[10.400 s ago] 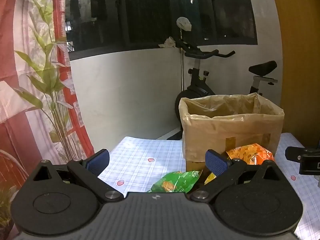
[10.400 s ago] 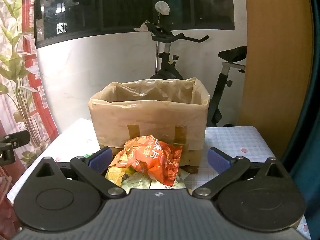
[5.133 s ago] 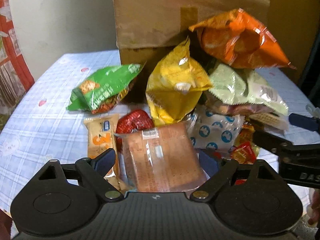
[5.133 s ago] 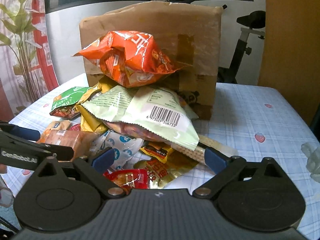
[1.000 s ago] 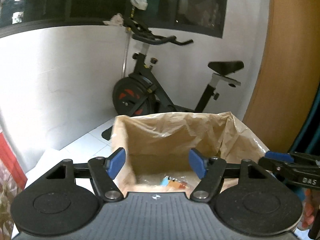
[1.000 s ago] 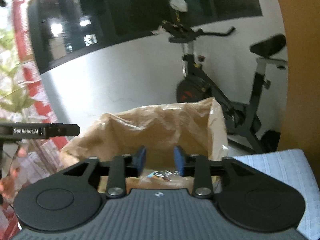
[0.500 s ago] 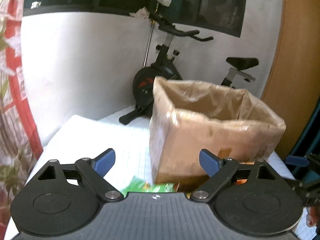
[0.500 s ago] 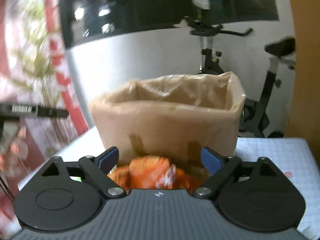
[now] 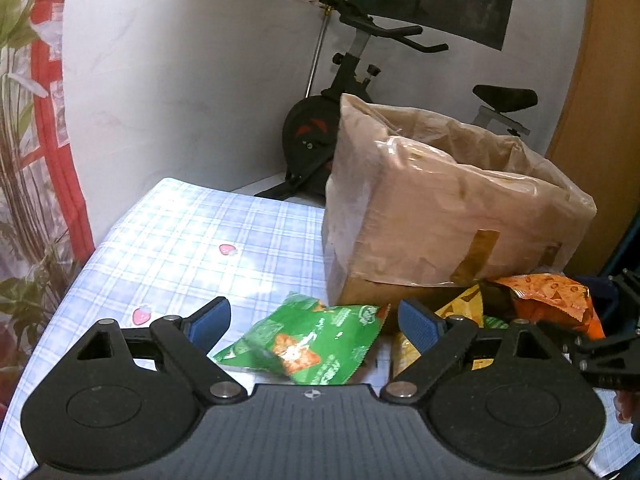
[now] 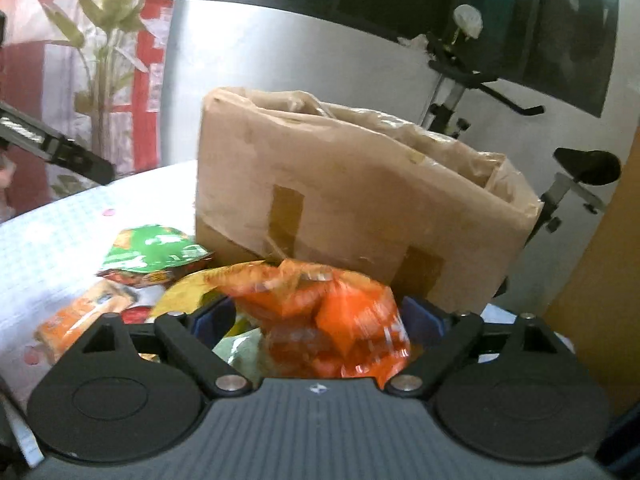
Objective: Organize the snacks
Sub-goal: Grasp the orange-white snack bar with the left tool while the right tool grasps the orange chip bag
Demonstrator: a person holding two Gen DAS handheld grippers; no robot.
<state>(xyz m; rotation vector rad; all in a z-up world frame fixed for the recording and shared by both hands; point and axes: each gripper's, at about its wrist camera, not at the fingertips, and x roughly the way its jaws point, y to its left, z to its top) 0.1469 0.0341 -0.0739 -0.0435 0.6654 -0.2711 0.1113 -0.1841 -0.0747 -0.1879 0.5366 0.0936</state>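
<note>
A cardboard box lined with a plastic bag (image 9: 440,216) stands on the checked tablecloth (image 9: 180,240); it also shows in the right wrist view (image 10: 352,200). A pile of snacks lies in front of it. My left gripper (image 9: 314,322) is open above a green snack bag (image 9: 304,348), with a yellow bag (image 9: 464,304) and an orange bag (image 9: 552,296) to the right. My right gripper (image 10: 318,318) is open, its fingers on either side of the orange bag (image 10: 328,312). The green bag (image 10: 154,254) and an orange-wrapped bar (image 10: 80,316) lie to its left.
An exercise bike (image 9: 352,112) stands behind the table against a white wall. A red-patterned curtain and plant (image 9: 28,140) are on the left. A wooden panel (image 9: 600,120) is on the right. The right gripper's body (image 9: 608,356) shows at the left view's right edge.
Both grippers have come down from over the box opening to the snack pile in front of the box. The right gripper opened about a second ago and now frames the orange bag.
</note>
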